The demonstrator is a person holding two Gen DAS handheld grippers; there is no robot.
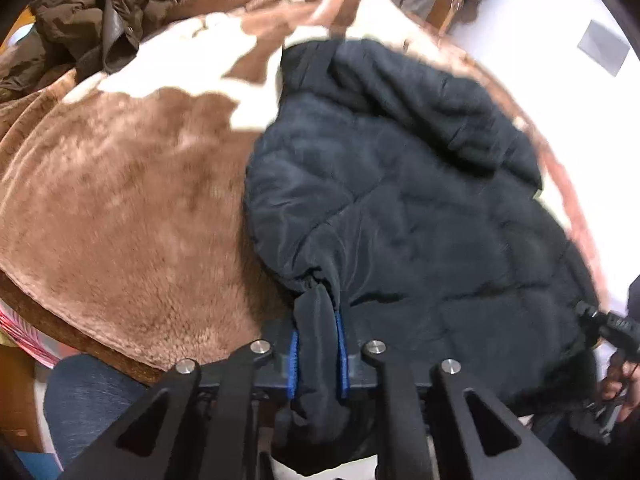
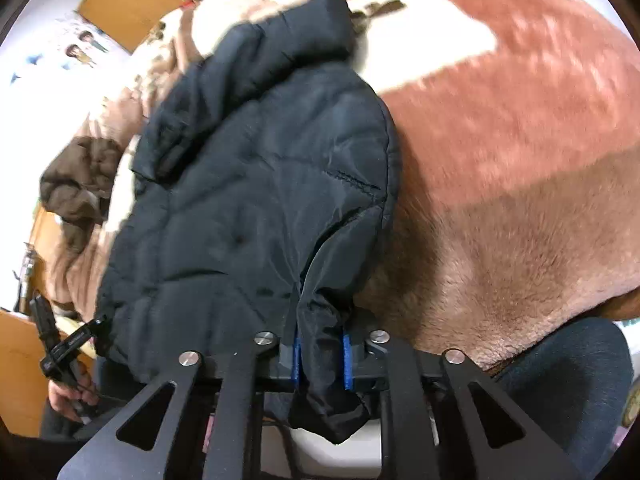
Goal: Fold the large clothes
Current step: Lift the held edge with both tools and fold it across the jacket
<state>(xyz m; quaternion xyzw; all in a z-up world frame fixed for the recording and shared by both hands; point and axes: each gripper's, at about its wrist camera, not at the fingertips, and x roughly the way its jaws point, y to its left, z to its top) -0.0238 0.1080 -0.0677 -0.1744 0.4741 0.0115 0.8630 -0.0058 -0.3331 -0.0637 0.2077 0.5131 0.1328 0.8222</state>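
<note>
Meanwhile, a dark quilted jacket (image 1: 400, 200) is lying spread across a plush brown-and-cream blanket (image 1: 120, 200) on a bed, its hood end pointing away from the person and its bottom hem nearest. The left tongs (image 1: 318, 360) are clamping a bunched corner of that hem between blue pads, and the right tongs (image 2: 322, 360) are gripping the opposite hem corner the same way, with a fold of fabric hanging through each pair. Judging from the task, the step in hand is taking the hem up and over toward the collar; doing it well probably means lifting both corners together at the same height, keeping the hem taut between them, and laying it down squarely so the padded body is not twisting or sliding on the fleece. The shell is looking smooth and slightly shiny, with stitched quilting lines dividing it into puffy panels, so it is likely springing back and needing a press along the crease. The blanket's pile is appearing thick and soft. A crumpled brown garment (image 1: 80, 28) is sitting well apart at the far edge of the bed. The person's hand (image 2: 70, 394) is showing at the frame edge, holding the other tool.
</note>
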